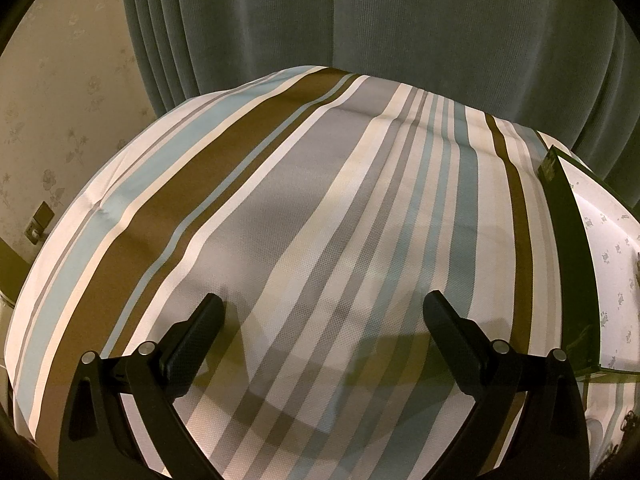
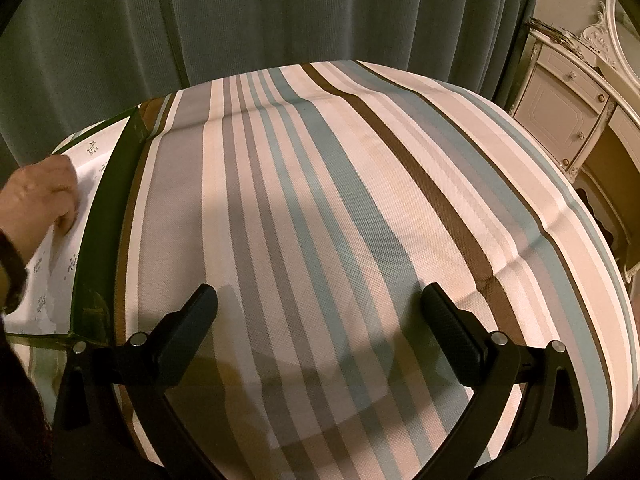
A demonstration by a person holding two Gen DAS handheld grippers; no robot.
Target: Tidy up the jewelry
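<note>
No jewelry shows in either view. A shallow dark green box (image 1: 570, 240) lined with white printed paper lies on the striped cloth at the right edge of the left wrist view. The same green box (image 2: 116, 196) appears at the left of the right wrist view, where a person's hand (image 2: 38, 196) presses on its paper lining. My left gripper (image 1: 324, 310) hovers open over the striped cloth, left of the box, nothing between its fingers. Over the cloth to the right of the box, my right gripper (image 2: 318, 302) is also open and holds nothing.
A striped tablecloth (image 2: 340, 200) covers the table, with a crease at its right side. Grey-green curtains (image 1: 360, 16) hang behind the far edge. A cream ornate cabinet (image 2: 568, 100) stands at the far right. A floral wall (image 1: 60, 100) with a socket is at the left.
</note>
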